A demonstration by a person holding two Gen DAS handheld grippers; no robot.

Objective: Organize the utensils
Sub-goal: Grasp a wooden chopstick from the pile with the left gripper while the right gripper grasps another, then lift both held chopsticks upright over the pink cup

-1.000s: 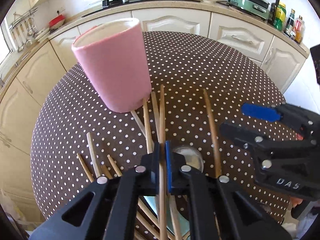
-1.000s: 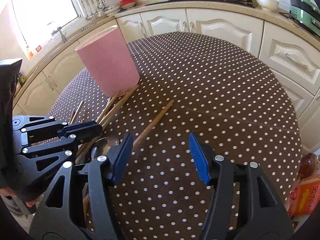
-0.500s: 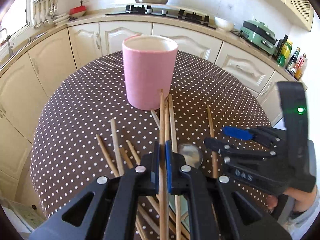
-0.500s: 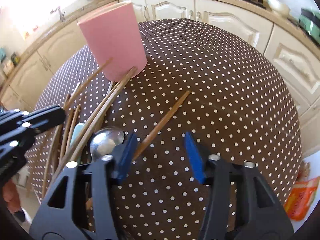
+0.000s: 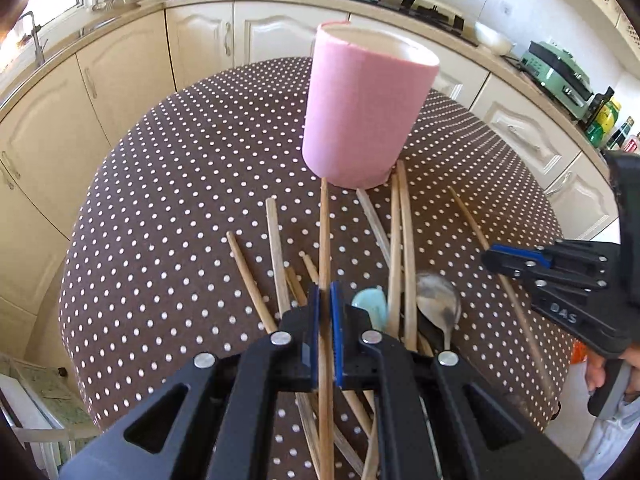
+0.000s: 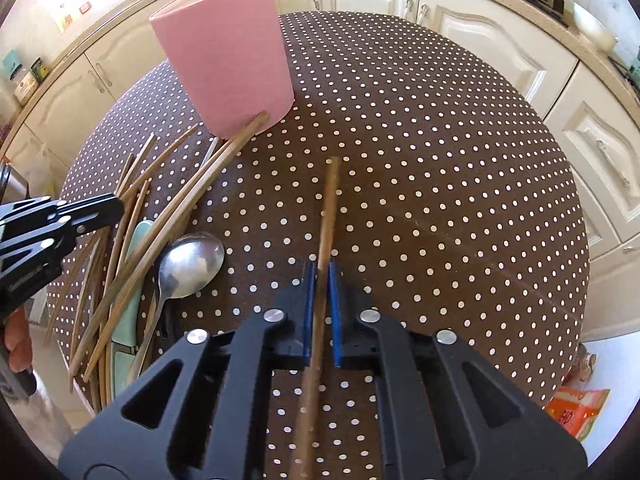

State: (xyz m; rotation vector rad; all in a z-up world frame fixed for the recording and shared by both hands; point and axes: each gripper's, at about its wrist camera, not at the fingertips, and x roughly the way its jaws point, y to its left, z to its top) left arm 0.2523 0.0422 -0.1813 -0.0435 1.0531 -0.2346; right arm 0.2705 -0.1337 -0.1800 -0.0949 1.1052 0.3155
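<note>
Jaws on chopsticks (image 5: 325, 240) — cup (image 5: 360, 108) beyond

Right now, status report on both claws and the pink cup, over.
Left claw shut on a chopstick. Right claw shut on another chopstick. Pink cup upright, looks empty. Loose chopsticks at its base.

Holder cup (image 5: 366, 108) — plain matte pink, pale cream inside. Worktop cloth (image 6: 420, 160) — dark brown with evenly spaced white dots. Chopsticks (image 5: 402, 248) — light to mid tan wood, unpatterned. Spoon (image 6: 190, 262) — silver metal, dull grey patches in the bowl. Small spatula (image 5: 370, 308) — pale turquoise. Both grippers — black bodies, blue pads (image 5: 337, 320), silver rivets. Cabinets (image 6: 472, 36) — cream.
</note>
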